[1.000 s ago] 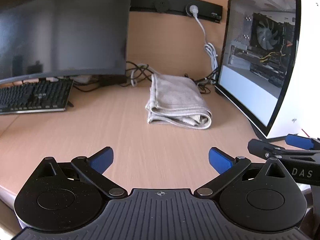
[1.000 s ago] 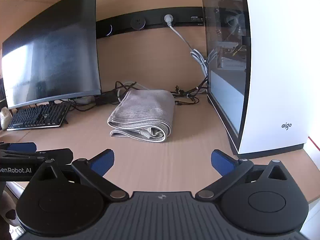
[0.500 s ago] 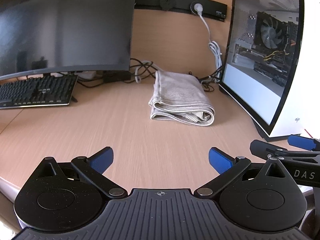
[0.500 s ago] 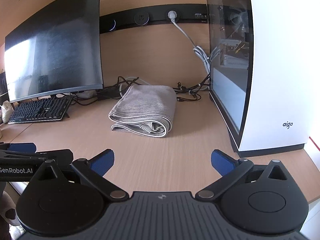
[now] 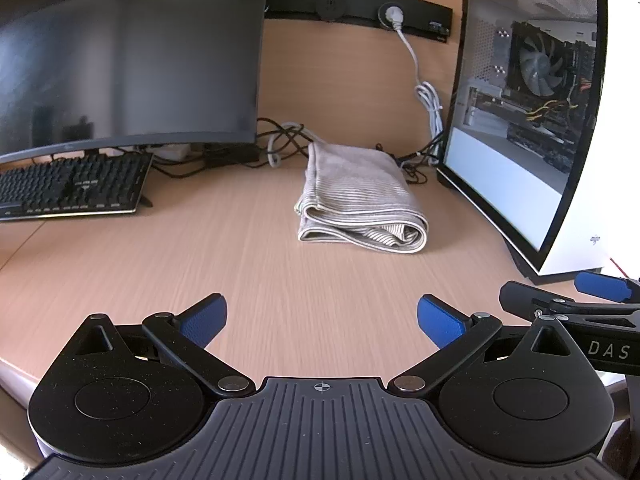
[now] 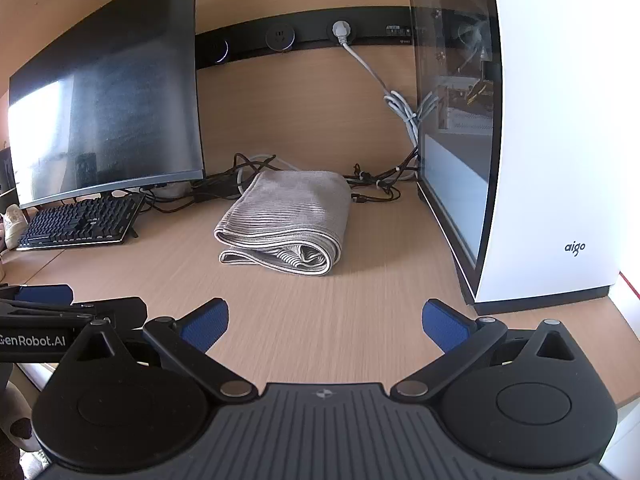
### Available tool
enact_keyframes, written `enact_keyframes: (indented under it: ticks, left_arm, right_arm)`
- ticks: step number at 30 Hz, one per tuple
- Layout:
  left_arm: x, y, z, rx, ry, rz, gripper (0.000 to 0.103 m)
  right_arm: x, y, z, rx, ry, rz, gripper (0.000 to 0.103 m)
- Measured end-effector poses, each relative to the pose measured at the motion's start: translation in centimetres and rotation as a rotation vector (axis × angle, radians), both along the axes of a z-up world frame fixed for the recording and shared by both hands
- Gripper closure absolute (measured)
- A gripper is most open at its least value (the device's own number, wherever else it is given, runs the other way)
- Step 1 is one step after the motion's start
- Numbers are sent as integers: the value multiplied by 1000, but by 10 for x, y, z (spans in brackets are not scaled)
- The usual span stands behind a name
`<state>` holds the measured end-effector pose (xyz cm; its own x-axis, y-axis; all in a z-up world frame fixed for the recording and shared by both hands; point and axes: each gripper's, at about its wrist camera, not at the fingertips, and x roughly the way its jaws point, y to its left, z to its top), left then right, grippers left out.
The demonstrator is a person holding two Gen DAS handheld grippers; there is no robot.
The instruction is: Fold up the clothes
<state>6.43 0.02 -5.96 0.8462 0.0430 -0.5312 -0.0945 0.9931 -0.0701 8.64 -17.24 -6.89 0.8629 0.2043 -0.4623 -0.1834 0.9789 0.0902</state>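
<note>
While level, left gripper [image 5: 322, 318], right gripper [image 6: 325, 322], spread.

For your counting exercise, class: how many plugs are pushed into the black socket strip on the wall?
1. A white plug sits in the strip's socket nearest the PC case; the socket beside it is free. The monitor may hide more of the strip.

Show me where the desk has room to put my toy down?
The biggest bare patch of light wooden desk lies between the open grippers and the folded grey striped cloth. More runs left of it, toward the black keyboard. It's crowded behind the cloth, where tangled black cables lie, and tight beside the white computer case.
</note>
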Motion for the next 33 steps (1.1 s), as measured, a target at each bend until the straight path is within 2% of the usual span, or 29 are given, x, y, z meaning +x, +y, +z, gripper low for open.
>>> enact_keyframes:
  ticks: [33]
  left_arm:
    - [6, -1, -2, 3, 16, 0, 0]
  right_arm:
    - [9, -3, -4, 9, 20, 0, 0]
